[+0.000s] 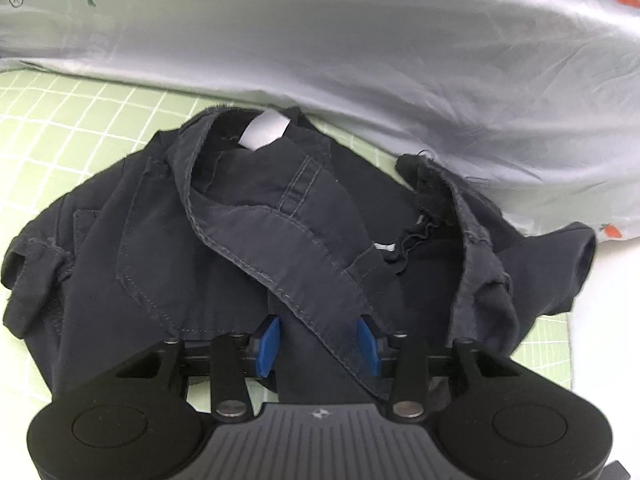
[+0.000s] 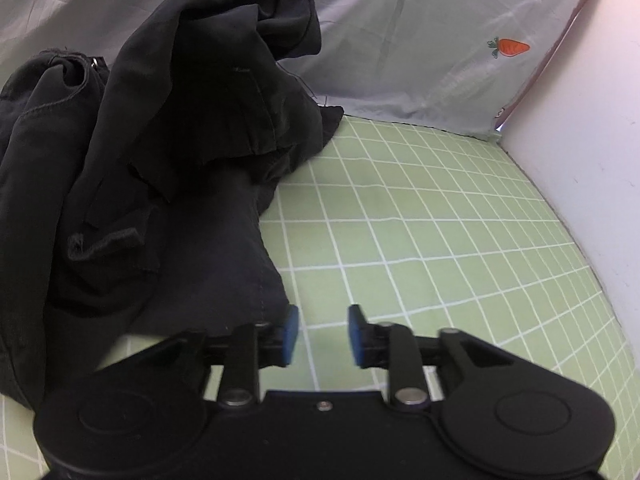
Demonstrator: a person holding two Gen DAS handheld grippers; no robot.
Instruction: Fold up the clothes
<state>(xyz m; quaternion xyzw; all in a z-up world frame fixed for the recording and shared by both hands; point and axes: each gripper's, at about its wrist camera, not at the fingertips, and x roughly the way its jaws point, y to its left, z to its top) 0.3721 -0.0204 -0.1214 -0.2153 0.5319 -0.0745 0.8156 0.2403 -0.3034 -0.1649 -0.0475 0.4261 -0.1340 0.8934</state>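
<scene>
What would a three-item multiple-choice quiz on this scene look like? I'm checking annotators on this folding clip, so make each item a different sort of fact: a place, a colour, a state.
1. Where does the dark garment lie?
A. On the green checked sheet
B. Inside a basket
C. On a hanger

2. What colour are the tool pads?
A. Red
B. Blue
C. White

3. What state is the right tool in?
A. Shut on the garment
B. Shut on nothing
C. Open, holding nothing

Answers:
1. A: the garment is spread on the green checked sheet, in front of the grey carrot-print cloth.
2. B: both wrist views show blue pads at the finger ends.
3. C: its pads stand apart with bare sheet between them, beside the garment's edge. The left tool is also open, with a fabric strip lying between its fingers.
</scene>
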